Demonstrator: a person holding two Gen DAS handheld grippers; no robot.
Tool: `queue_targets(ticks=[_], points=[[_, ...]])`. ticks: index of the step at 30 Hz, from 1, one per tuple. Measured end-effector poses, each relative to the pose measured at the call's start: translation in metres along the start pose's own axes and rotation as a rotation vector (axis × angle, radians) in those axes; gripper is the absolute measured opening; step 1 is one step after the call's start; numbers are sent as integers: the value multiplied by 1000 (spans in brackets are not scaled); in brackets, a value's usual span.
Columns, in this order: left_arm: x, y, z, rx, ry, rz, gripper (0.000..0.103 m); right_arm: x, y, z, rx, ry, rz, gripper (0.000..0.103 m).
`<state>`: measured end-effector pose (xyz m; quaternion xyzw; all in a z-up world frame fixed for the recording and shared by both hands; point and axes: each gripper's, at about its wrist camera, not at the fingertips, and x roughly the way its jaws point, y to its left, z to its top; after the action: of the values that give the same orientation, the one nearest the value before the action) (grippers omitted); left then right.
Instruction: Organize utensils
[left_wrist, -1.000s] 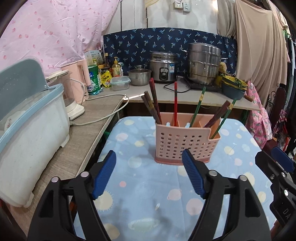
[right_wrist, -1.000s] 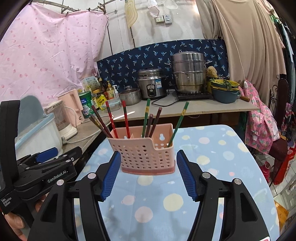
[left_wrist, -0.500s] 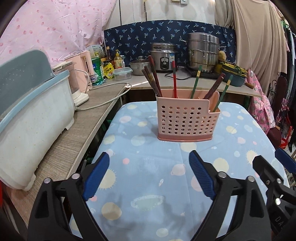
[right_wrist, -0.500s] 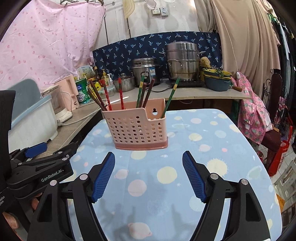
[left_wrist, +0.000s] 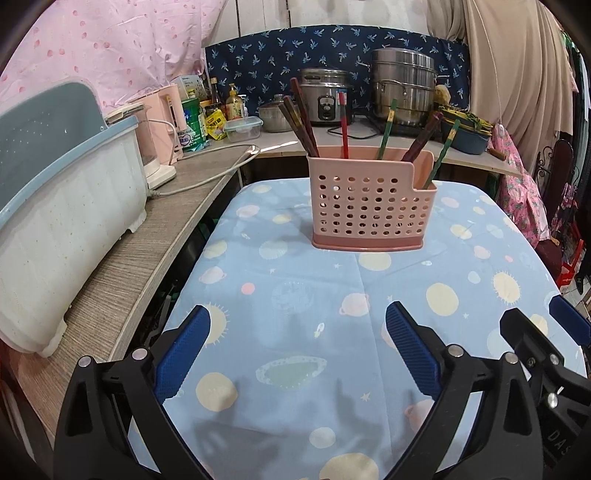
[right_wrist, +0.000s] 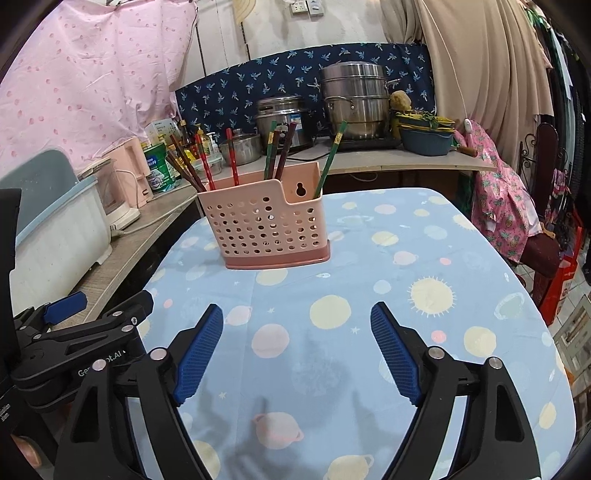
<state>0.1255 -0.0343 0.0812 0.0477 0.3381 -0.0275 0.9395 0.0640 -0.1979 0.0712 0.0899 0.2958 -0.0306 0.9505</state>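
Left wrist view
Left gripper (left_wrist: 297, 347): jaws spread wide, nothing between them, low over the tablecloth (left_wrist: 295, 332).
Pink holder (left_wrist: 371, 206): stands upright at 12 o'clock from the gripper, well apart from it, on the far part of the cloth.
Chopsticks (left_wrist: 301, 118): upright or leaning in the holder's compartments; a dark bundle at its 10 o'clock corner, a red one (left_wrist: 343, 125) near the middle, green ones toward 2 o'clock.
Right gripper (left_wrist: 546, 350): seen at 4 o'clock, beside the left one.

Right wrist view
Right gripper (right_wrist: 297, 350): released, empty, holder (right_wrist: 266, 225) at its 11 o'clock.
Green chopstick (right_wrist: 330, 162): alone in the low-walled end compartment.

Handling, as a judgement
Sticks: light, stiff, likely smooth and slippery; pinch on the exposed shaft above the rim and lift straight up.
Holder: thin perforated plastic, probably light, could tip or slide on the cloth if a stick drags.
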Motion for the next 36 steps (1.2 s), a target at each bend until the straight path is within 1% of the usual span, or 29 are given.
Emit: queue_targets(ticks=[11,12,13,17,26,36], points=[[8,-2,-7,7,27,7,92,5,-2,-7,-21,9,-27,88],[8,-2,-7,7,29,7,92,6,-2,-8,-20,10,-27,90],[8,-2,-8,7,30,7,92,7,-2,-9,-17,14,-24,97],[10,-3,-10,12,31,21,92,10,-3,-11,-17,22,-25,97],[16,-6,-12,21,41,29,92,16,-3,-13,-30,33,-50,97],[22,-8,-11,27,46,36,92,21,-4,-13,-31,43,-56,97]])
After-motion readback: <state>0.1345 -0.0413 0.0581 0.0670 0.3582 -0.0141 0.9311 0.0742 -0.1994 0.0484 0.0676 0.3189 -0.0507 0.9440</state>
